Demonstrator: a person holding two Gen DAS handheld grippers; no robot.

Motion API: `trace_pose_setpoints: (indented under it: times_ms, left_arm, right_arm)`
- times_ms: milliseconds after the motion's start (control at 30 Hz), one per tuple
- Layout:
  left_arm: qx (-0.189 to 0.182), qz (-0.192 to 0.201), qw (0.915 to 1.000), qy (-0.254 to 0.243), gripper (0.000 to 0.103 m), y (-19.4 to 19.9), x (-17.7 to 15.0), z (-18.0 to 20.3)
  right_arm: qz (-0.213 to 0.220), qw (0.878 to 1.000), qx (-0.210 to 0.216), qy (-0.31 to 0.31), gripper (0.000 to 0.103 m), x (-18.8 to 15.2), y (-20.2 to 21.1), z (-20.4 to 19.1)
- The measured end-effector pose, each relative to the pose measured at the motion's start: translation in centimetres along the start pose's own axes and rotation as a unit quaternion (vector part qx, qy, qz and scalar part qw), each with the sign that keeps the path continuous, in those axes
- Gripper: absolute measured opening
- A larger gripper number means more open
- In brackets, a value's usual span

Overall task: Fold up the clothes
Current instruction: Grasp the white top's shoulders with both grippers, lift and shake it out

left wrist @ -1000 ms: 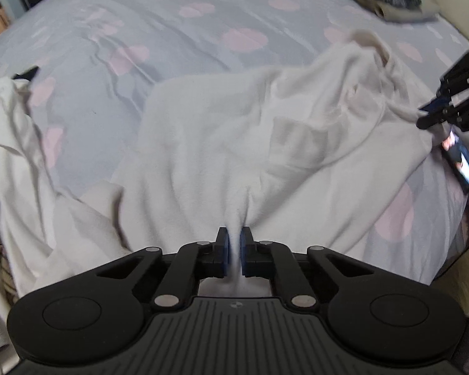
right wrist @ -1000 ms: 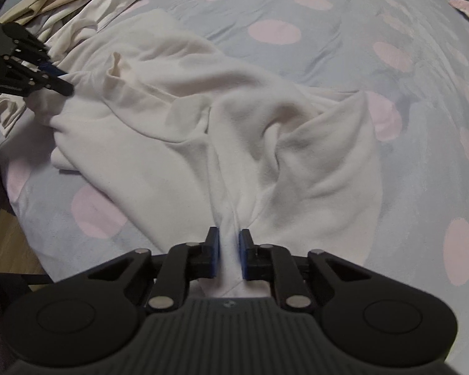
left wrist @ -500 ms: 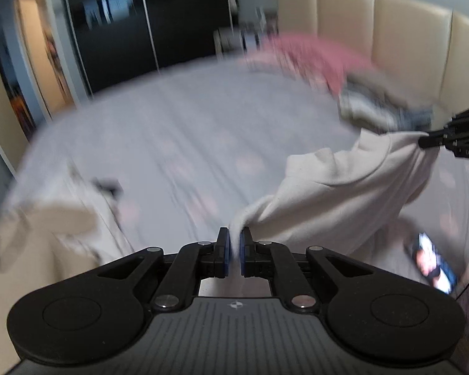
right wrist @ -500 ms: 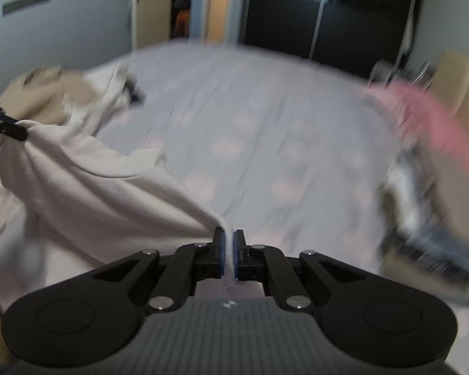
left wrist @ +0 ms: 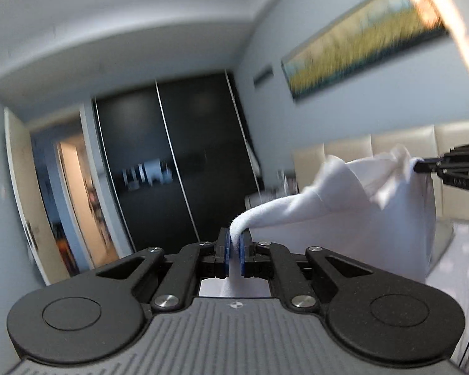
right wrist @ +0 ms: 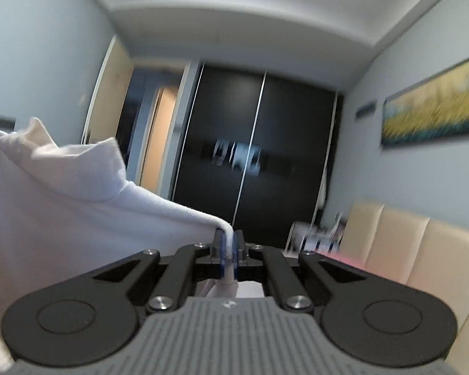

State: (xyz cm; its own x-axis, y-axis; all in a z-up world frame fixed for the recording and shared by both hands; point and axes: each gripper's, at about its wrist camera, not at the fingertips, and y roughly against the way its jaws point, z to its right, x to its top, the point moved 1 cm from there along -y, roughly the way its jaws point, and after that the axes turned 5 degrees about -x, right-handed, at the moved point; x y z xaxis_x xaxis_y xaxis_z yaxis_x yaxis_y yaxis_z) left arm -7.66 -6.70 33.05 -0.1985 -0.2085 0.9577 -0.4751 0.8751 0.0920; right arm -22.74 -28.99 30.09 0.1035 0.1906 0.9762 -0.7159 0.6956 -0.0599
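Pale blue-grey walls and a white ceiling fill both views, which look level across a bedroom. One white garment (left wrist: 353,200) hangs in the air, stretched between the two grippers, well above the bed. The left gripper (left wrist: 233,248) has its jaws nearly together, pinching one edge of the cloth between its blue pads. The right gripper (right wrist: 229,254) is also narrow and clamps another edge of the same garment; in the left wrist view its black tips appear at the right border, biting a bunched corner. Between the two holds the cloth sags, and one loose fold stands up like a collar or a hood; which one I cannot tell. Behind the garment there is a dark wardrobe (right wrist: 256,156) with two glossy sliding doors. To its left, one doorway (left wrist: 78,200) stands open to a lit hall. On the side wall hangs one long painting (right wrist: 434,109) in yellow and teal, blurred. Below it runs a cream padded headboard (right wrist: 422,250) with several panels. A strip of the bed cover (left wrist: 466,265) shows low at the right in the left wrist view.
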Motion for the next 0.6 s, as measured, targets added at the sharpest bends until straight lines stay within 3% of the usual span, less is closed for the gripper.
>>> trace_pose_setpoints:
  times_ms: [200,367,500,600]
  left_arm:
    - [0.001,0.079,0.9968,-0.010,0.004,5.8,3.4,1.8]
    - [-0.007,0.109,0.9940,-0.007,0.004,8.7,3.8,2.7]
    - [-0.008,0.094,0.9956,0.001,0.004,8.1,3.7,2.3]
    - [-0.007,0.058,0.9983,0.006,0.004,6.5,3.0,1.7]
  right_arm:
    - [0.111,0.993,-0.019,-0.020,0.004,5.0,8.0,1.1]
    - [0.152,0.988,-0.029,-0.028,0.005,6.6,12.9,1.5]
    - [0.161,0.986,-0.032,-0.035,0.005,6.5,13.9,1.1]
    - [0.137,0.990,-0.028,-0.032,0.005,5.6,12.0,0.5]
